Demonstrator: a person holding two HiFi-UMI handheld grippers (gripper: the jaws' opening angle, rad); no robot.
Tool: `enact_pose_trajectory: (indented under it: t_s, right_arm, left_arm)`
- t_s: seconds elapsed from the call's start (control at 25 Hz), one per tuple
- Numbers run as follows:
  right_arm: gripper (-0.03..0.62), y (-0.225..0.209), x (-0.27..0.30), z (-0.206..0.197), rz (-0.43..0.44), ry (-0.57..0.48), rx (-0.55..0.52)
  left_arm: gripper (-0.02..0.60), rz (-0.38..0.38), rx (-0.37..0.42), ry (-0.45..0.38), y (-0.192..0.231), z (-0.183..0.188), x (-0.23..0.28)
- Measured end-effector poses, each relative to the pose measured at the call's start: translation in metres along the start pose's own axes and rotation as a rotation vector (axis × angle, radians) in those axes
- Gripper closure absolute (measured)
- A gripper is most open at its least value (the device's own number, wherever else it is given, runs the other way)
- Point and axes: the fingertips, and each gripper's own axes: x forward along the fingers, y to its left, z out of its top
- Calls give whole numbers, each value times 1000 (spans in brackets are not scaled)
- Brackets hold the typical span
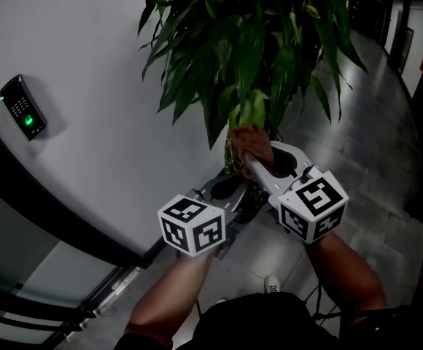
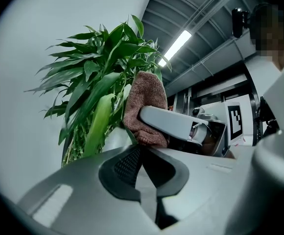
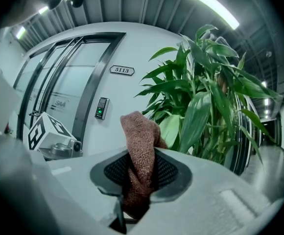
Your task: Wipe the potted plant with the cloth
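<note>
In the head view, we held the right gripper (image 1: pixel 254 160) level, its jaws clamped on the brown cloth (image 1: pixel 251 138). The wad sat against the lower leaves of the potted plant (image 1: pixel 248 49). We judged that this grip left enough cloth ahead of the jaws to rub the foliage without hard parts meeting it. The left gripper (image 1: pixel 233 189) sat just beside and below, near the stems, probably placed to steady a leaf.

In the left gripper view, that gripper's own jaws were closed together with nothing between them. Beyond them the cloth (image 2: pixel 144 106) bunched around the right gripper's jaws, just beside a pale green leaf (image 2: pixel 99 126) whose long axis ran steeply up and down.

In the right gripper view, the cloth (image 3: pixel 139 151) rose out of the pinching jaws as a folded strip. Its long axis followed the line of the jaws, and its free end curled over toward the plant (image 3: pixel 205 102). We could not tell there whether it touched a leaf.
</note>
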Motion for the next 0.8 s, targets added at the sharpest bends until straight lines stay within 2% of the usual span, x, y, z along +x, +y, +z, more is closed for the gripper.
enact_pose_trajectory:
  t_s: [0.32, 0.56, 0.8]
  right_arm:
    - [519, 10, -19, -5, -12, -6, 41]
    - [518, 19, -37, -16, -25, 4, 69]
    - [517, 27, -70, -9, -58, -62, 98]
  left_arm:
    - [531, -4, 24, 12, -7, -2, -12]
    - [529, -16, 56, 56, -16, -14, -23]
    - [528, -45, 42, 53, -29, -22, -37]
